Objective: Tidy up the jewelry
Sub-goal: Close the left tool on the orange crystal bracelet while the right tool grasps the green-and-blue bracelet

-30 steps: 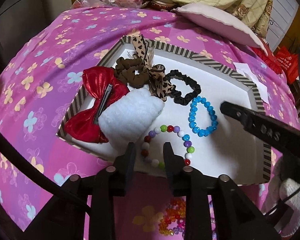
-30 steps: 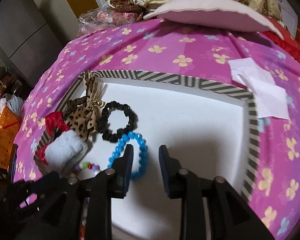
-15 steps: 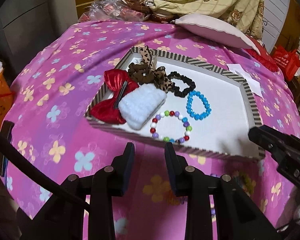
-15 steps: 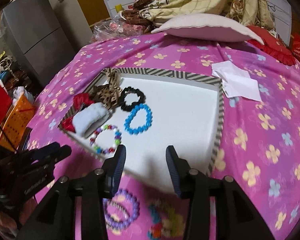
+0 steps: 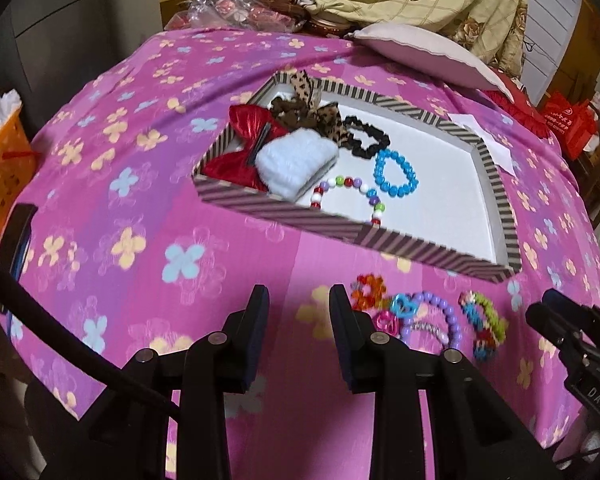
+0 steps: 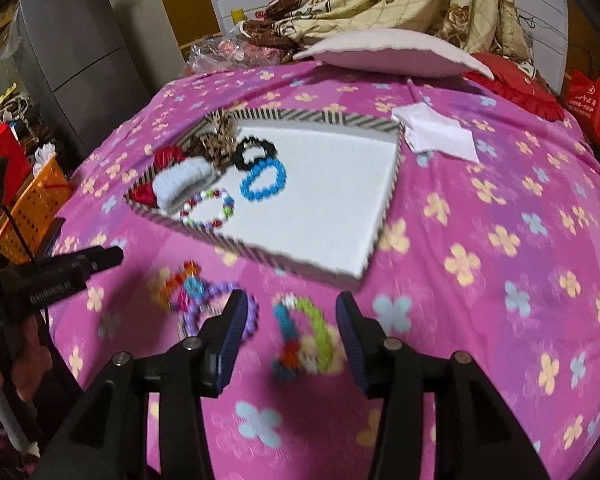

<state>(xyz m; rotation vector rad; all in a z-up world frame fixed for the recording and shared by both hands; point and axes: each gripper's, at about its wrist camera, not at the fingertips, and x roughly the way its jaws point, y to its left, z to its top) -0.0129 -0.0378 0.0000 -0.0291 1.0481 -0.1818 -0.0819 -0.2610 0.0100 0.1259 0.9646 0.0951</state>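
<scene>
Bracelet (image 6: 306, 334) lengthwise between parted fingers (image 6: 230, 332)

A pale pillow (image 6: 392, 50) and a folded white paper (image 6: 436, 134) are lying on the pink flowered bedspread (image 6: 500, 208); an orange basket (image 6: 32, 208) is sitting beside the bed, below a grey refrigerator (image 6: 76, 60).

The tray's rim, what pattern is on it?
Dark and pale diagonal stripes on the tray's rim, clearest in the left wrist view.

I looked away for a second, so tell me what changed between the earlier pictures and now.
Both grippers pulled back from the striped tray to the loose bracelets on the bedspread. The right gripper, jaws opening and empty, now frames the green and blue bracelet. The left gripper stays open and empty. Tray contents unchanged.
</scene>
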